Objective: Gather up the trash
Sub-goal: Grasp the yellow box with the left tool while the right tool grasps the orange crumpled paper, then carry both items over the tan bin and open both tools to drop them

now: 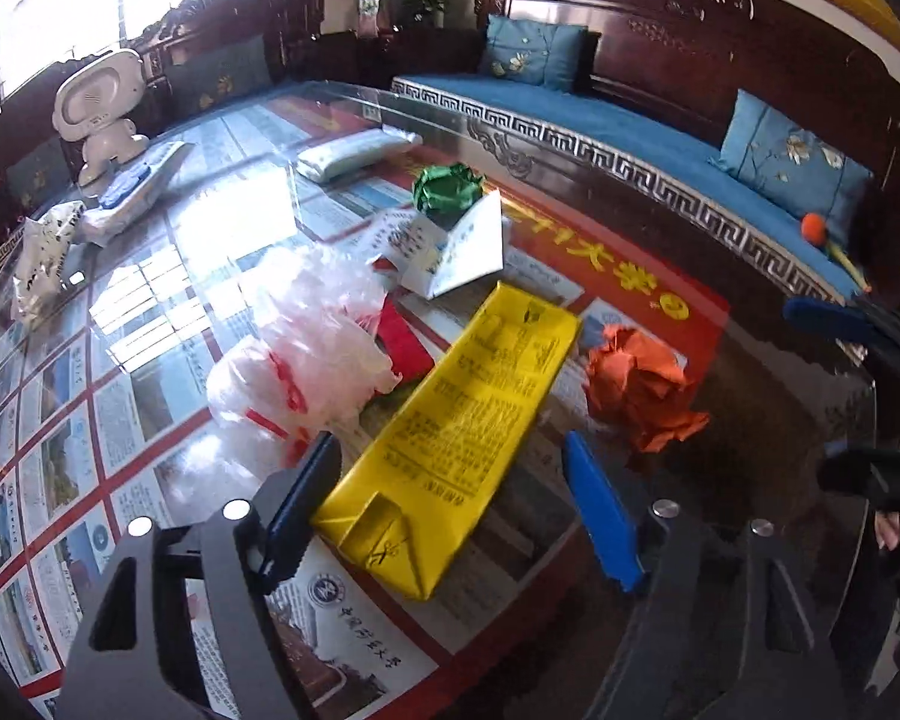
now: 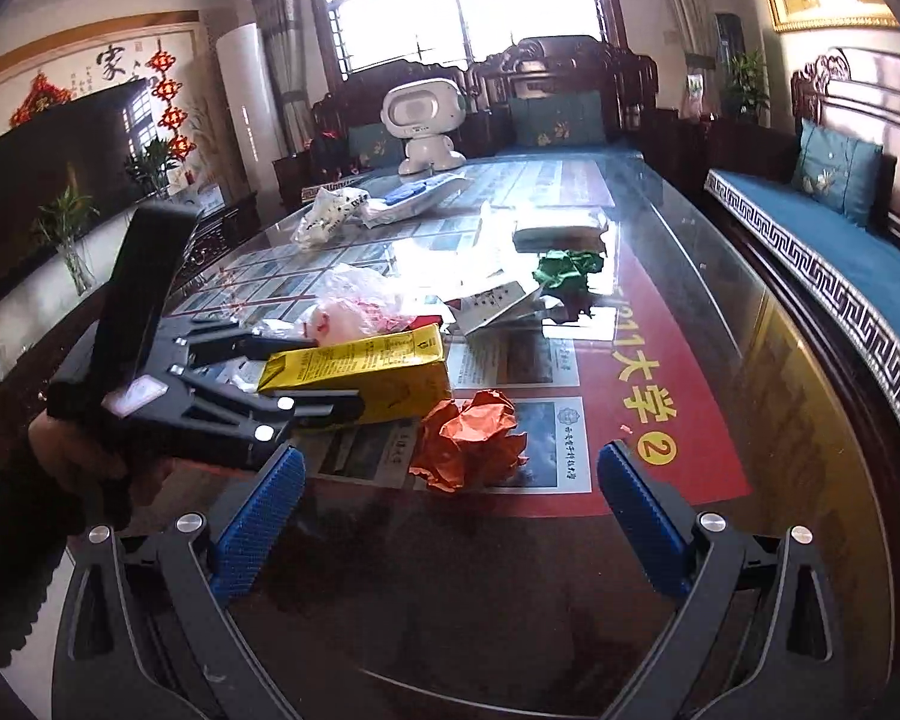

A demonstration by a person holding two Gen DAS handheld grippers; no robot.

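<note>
A flat yellow carton lies on the glass table, lengthwise between the fingers of my left gripper. The jaws stand open around it; a gap shows by the blue pad on the right. In the right wrist view the left gripper straddles the yellow carton from the left. An orange crumpled paper rests just ahead of my right gripper, which is open and empty. Farther back lie a clear plastic bag with red print, a white leaflet and a green paper ball.
A white robot toy, a wipes pack, a printed snack bag and a pale folded packet sit at the table's far end. A carved bench with blue cushions runs along the right side. A television stands left.
</note>
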